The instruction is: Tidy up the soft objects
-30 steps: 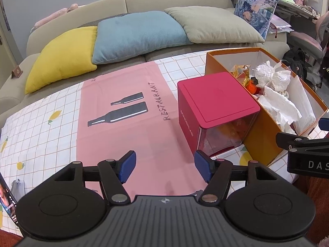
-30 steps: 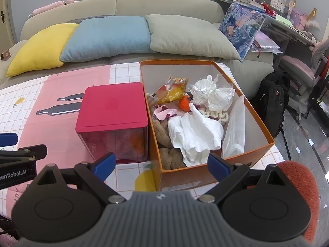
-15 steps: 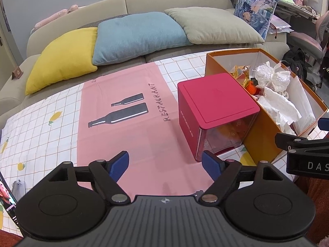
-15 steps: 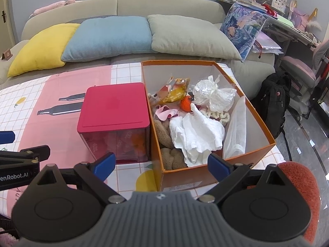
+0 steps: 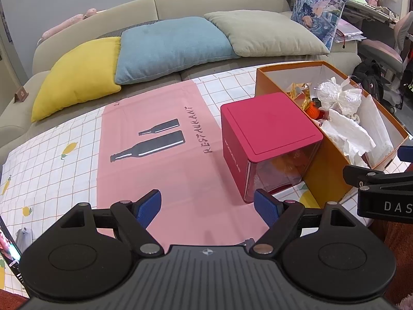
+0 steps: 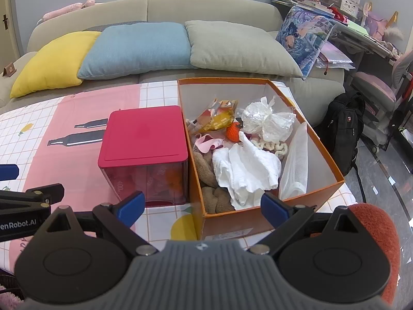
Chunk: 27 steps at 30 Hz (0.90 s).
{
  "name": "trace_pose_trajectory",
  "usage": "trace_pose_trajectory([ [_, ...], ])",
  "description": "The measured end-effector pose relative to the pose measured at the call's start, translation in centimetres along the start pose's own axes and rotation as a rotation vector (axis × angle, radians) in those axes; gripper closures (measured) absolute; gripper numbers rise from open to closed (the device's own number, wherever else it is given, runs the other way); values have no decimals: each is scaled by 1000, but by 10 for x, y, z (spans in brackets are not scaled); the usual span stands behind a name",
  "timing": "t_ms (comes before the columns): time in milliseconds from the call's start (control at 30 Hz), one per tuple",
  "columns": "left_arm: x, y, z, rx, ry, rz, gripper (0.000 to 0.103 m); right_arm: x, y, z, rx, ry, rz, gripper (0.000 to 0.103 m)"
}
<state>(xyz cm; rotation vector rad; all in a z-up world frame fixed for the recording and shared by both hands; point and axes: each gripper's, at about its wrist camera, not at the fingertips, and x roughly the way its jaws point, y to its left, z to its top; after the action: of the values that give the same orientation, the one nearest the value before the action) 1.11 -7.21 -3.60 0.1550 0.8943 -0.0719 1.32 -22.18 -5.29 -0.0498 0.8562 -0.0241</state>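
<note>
Two handheld grippers hover over a table covered in a checked, lemon-print cloth with a pink mat. The right gripper (image 6: 201, 208) points at an orange cardboard box (image 6: 320, 139), which fills the centre and right of its view, just ahead of the blue fingertips. Its jaws are spread wide and hold nothing. Inside the box lies a jumble of soft things: a crumpled white cloth (image 6: 247, 168), brown plush, a pink scrap and crinkly clear plastic. The cloth's long axis runs away from the jaws. The left gripper (image 5: 207, 204) is also spread and empty, over bare pink mat; the box sits at the right edge of its view, so the right hand is nearer. A red lidded container (image 6: 143, 139) touches the box's left wall.
</note>
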Motion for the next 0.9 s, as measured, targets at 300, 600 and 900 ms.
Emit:
trace_pose_trajectory([
  [300, 0, 1, 0, 1, -1, 0, 8, -1, 0, 0, 0, 0, 1, 8],
  [600, -1, 1, 0, -1, -2, -2, 8, -1, 0, 0, 0, 0, 1, 8],
  [900, -2, 2, -1, -6, -2, -3, 8, -2, 2, -1, -6, 1, 4, 8],
])
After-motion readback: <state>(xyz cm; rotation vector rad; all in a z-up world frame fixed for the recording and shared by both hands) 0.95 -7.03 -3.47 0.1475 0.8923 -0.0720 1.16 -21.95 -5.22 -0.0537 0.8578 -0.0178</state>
